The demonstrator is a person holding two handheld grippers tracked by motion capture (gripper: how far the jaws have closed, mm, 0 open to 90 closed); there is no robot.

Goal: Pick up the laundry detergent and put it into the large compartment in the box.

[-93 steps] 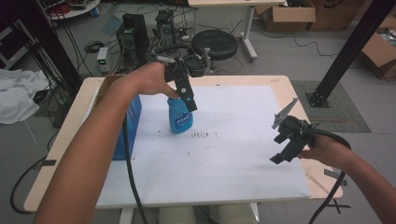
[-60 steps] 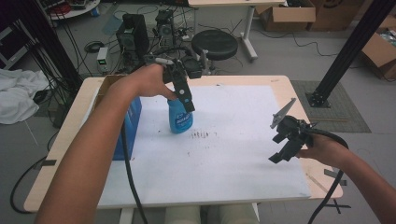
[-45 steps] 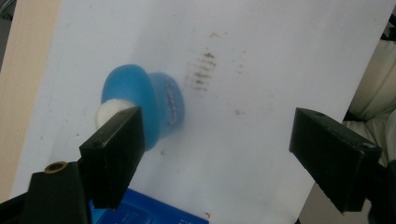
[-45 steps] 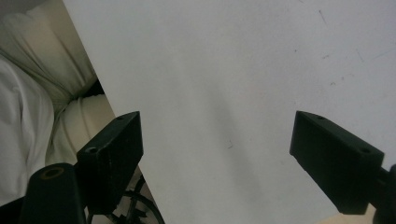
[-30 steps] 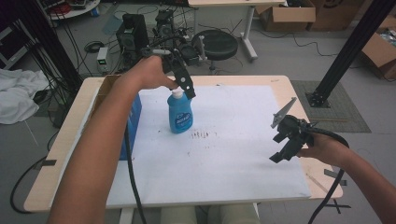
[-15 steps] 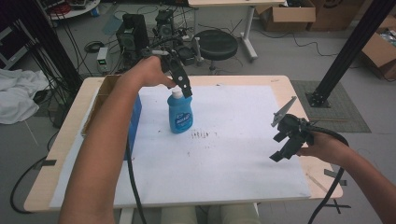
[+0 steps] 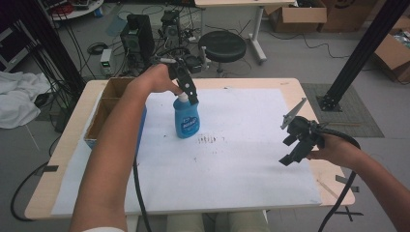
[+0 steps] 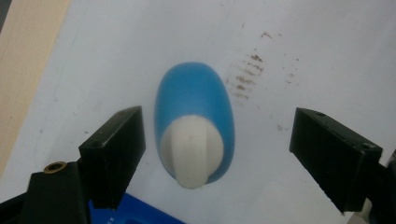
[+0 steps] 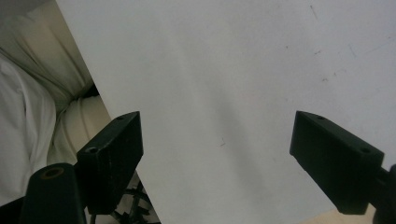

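A blue bottle with a white cap stands upright on the white sheet, left of centre. My left gripper hovers just above the cap, open and holding nothing. From the left gripper view I look straight down on the bottle and its white cap, with the two jaws spread wide on either side, apart from it. My right gripper hangs open over the right part of the sheet, and the right gripper view has bare white sheet between its jaws.
An open cardboard box with a blue side sits at the table's left edge. A patch of dark marks lies on the sheet right of the bottle. A grey metal bracket sticks up near the right gripper. The person's pale trousers show beyond the sheet's edge.
The left gripper has let go of the bottle, opened and risen above its cap; the bottle now stands free. The right gripper has hardly moved.
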